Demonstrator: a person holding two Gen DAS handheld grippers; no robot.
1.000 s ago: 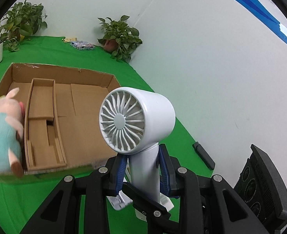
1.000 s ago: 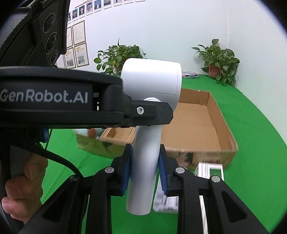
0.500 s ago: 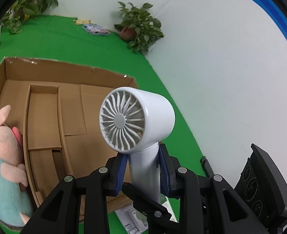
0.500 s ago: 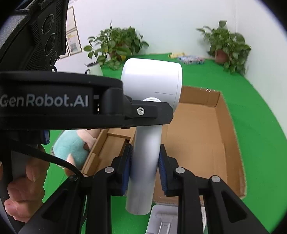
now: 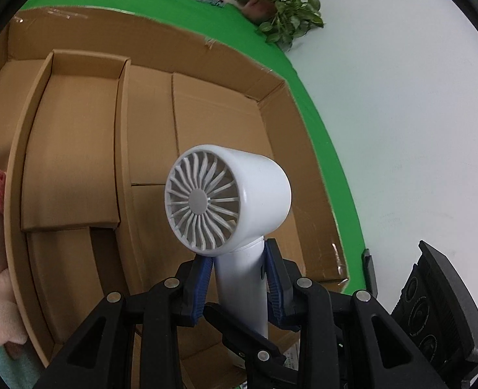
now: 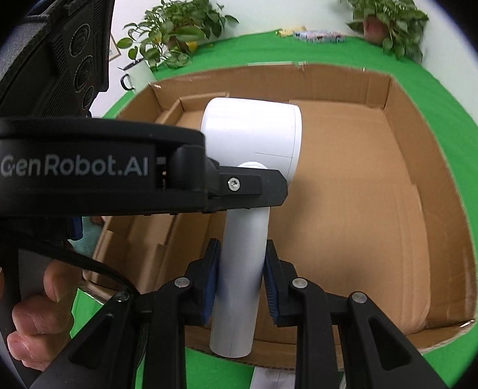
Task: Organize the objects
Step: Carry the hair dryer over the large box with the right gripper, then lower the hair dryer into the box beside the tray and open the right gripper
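Both grippers [image 5: 238, 287] [image 6: 241, 280] clamp the fan's [image 5: 229, 199] handle.

A green surface [image 6: 449, 103] carried an open cardboard box [image 6: 433, 201] beneath the grippers, with potted plants [image 6: 385, 6] beyond it.

Bright even indoor light, soft faint shadows, strong fisheye bending, black vignette corners, slight blur at edges
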